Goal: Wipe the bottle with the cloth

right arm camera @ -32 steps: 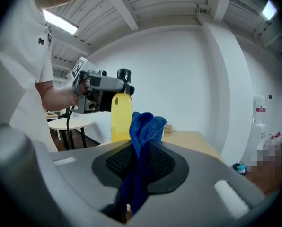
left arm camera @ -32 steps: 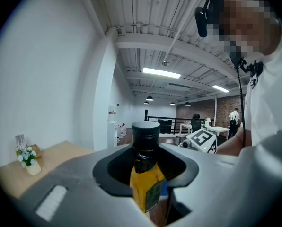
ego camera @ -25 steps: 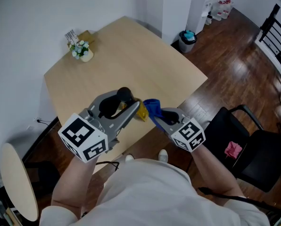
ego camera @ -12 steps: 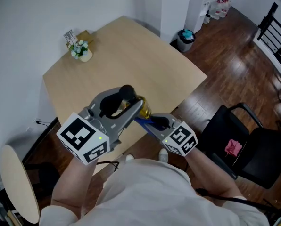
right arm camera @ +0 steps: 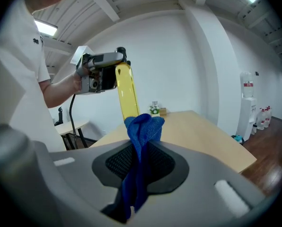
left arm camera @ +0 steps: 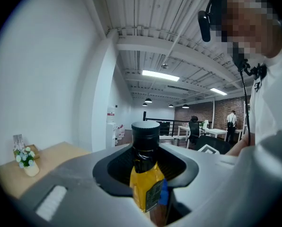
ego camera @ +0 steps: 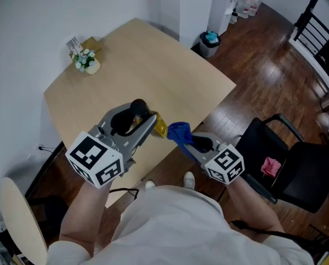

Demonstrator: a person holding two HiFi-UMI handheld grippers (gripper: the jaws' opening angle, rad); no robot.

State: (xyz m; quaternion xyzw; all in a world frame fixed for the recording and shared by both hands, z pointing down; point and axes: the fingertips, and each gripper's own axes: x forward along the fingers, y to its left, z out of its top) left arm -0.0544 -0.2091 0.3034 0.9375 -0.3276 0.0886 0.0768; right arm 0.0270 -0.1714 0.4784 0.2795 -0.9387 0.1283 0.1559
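A bottle [ego camera: 155,126] of yellow liquid with a black cap is held above the near edge of the wooden table [ego camera: 153,65]. My left gripper [ego camera: 134,120] is shut on it. In the left gripper view the bottle [left arm camera: 146,176] stands between the jaws, cap toward the camera's far side. My right gripper [ego camera: 190,141] is shut on a blue cloth [ego camera: 179,131], whose bunched end touches the bottle's lower end. The right gripper view has the cloth [right arm camera: 141,136] rising from the jaws against the bottle [right arm camera: 126,91], with the left gripper [right arm camera: 101,73] above it.
A small flower pot [ego camera: 86,63] stands at the table's far corner. A black chair [ego camera: 288,170] with a pink item [ego camera: 271,168] is at the right, a round side table [ego camera: 20,220] at the lower left, and a bin [ego camera: 210,42] by the wall.
The right gripper slid left under the bottle half a second ago, hiding the cloth, and has come back right, so the cloth shows beside the bottle's lower end. The left gripper keeps its hold.
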